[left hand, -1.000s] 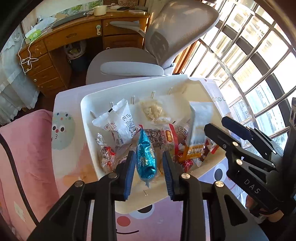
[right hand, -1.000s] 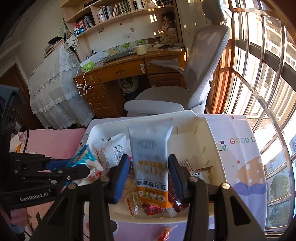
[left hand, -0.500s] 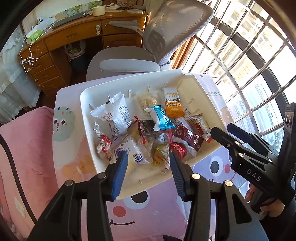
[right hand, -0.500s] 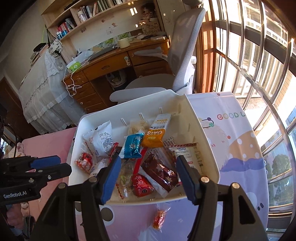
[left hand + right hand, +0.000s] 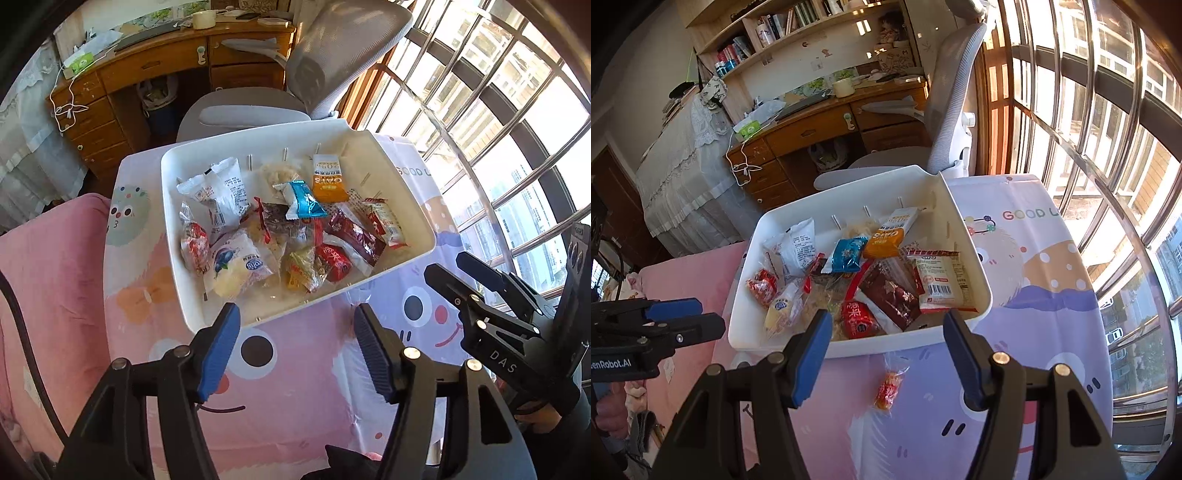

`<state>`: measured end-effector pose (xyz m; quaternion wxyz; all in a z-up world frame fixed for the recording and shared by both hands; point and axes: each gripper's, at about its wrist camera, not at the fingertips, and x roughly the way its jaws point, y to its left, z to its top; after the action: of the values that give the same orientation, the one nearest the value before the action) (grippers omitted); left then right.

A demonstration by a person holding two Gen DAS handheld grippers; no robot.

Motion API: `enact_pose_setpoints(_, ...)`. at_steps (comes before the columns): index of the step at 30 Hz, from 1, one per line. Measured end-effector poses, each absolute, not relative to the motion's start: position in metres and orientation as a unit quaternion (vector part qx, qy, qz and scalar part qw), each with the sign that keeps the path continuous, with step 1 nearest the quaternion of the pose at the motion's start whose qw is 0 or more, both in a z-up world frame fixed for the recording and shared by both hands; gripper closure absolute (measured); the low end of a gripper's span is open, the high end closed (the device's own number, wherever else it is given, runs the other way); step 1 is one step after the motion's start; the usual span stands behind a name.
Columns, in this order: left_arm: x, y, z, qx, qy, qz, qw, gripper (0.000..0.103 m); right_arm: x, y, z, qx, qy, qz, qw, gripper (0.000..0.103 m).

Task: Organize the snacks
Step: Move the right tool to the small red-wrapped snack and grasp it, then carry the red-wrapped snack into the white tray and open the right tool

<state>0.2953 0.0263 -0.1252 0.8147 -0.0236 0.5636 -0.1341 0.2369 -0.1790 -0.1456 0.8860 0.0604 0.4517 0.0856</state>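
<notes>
Tray (image 5: 402, 206) sits on the surface (image 5: 295, 387), snacks heaped inside it. Oat bar (image 5: 327, 180) at the tray's far wall. Foil packet (image 5: 303, 201) lies just on the near side of the oat bar, touching it. Large pouch (image 5: 218, 192) in the tray's far left part; small twisted candy (image 5: 192, 245) at the tray's left wall, nearer than the pouch. Bun pack (image 5: 240, 267) near the tray's front left. Barcode sachet (image 5: 940, 282) against the tray's right wall. One loose candy (image 5: 888, 389) lies on the surface outside the tray, just before its front wall. Chair (image 5: 945, 110) stands behind the tray; desk (image 5: 820, 125) beyond the chair, bookshelf (image 5: 783, 33) above the desk. Windows to the tray's right.
</notes>
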Motion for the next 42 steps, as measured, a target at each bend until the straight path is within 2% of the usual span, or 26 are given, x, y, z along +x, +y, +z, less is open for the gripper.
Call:
enact_pose_setpoints(8,0.262,0.032,-0.153,-0.042,0.575,-0.124,0.808,0.031,0.217,-0.162,-0.172,0.019,0.457,0.097,0.884,0.04)
enact_pose_setpoints(20,0.239,0.05,-0.207,-0.034,0.611,-0.12,0.782,0.031,0.201,-0.144,-0.238,0.013,0.481,0.075,0.873,0.041)
enact_pose_setpoints(35,0.234,0.072,-0.23,-0.025,0.627,-0.129,0.768,0.031,0.215,-0.142,-0.285,0.033,0.511,0.038,0.858,0.065)
enact_pose_setpoints(40,0.239,0.076,-0.227,-0.031,0.624,-0.132,0.769,0.031,0.219,-0.137,-0.288,0.017,0.52,0.027,0.853,0.079)
enact_pose_setpoints(42,0.241,0.077,-0.226,-0.034,0.623,-0.135,0.77,0.031,0.22,-0.135,-0.287,0.013,0.525,0.027,0.85,0.081)
